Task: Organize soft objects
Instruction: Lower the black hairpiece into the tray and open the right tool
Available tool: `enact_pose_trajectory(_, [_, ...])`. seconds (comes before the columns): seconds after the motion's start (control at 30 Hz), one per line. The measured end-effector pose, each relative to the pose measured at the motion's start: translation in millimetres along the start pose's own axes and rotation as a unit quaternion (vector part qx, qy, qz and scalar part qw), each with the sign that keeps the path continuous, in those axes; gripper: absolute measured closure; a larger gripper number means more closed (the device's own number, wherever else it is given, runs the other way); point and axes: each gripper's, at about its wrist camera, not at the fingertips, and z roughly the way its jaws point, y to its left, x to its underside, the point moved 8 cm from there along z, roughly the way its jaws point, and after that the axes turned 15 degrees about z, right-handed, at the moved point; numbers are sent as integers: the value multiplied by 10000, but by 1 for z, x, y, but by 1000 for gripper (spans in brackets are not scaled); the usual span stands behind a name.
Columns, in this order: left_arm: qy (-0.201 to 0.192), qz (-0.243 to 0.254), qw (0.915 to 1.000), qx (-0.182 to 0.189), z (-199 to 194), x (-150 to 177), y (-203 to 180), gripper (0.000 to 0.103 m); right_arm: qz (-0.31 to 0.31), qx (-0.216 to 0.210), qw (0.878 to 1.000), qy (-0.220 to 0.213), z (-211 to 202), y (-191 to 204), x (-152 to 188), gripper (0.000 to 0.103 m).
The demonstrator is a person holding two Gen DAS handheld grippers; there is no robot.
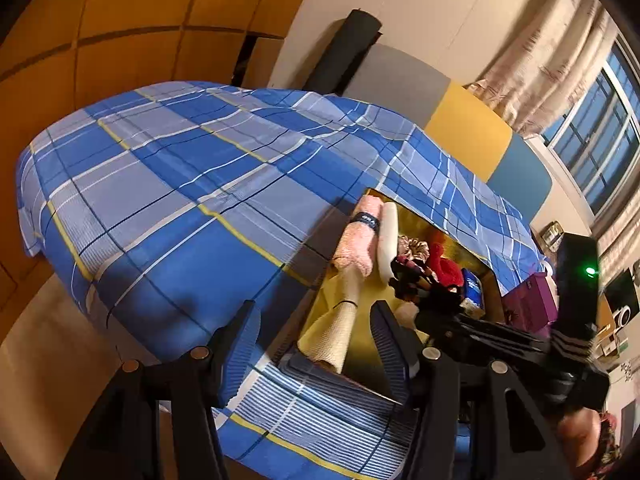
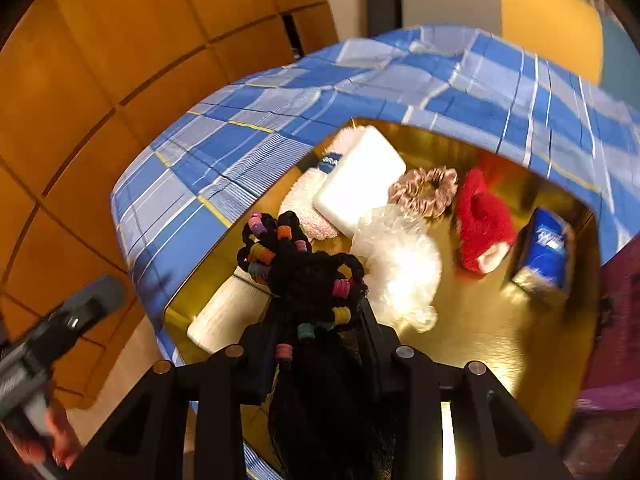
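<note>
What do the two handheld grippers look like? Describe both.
The left gripper has a black frame, silver round bolts and blue-grey ribbed fingers. The right gripper has the same black frame and silver bolts; from the left wrist view its body carries a green light.

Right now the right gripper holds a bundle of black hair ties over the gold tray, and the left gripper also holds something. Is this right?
Not quite. The right gripper does hold the black hair ties over the gold tray, as the right wrist view shows. But the left gripper holds nothing: in the left wrist view its fingers stand apart and empty.
</note>
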Motion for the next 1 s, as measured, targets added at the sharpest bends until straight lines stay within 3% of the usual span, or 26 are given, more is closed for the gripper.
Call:
enact_pose_trajectory(0.23, [-18,-67,10000,40,-1,2,3,45,474,127,9987,116,25,-1,-2,61])
enact_pose_trajectory(0.37, [-49,-75,9999,46,-2,2,4,45,814,-178,9965,1,12,-3,-3,39])
enact_pose_trajectory(0.6, [7,-51,10000,84,0,4,-4,45,618,-334,9962,-517,-41,-5,-1,39])
enact_pose_trajectory(1.0, [58,401,9980,494,-2,12,-56,45,111,29,9908,-1347,-127,-22,6,38])
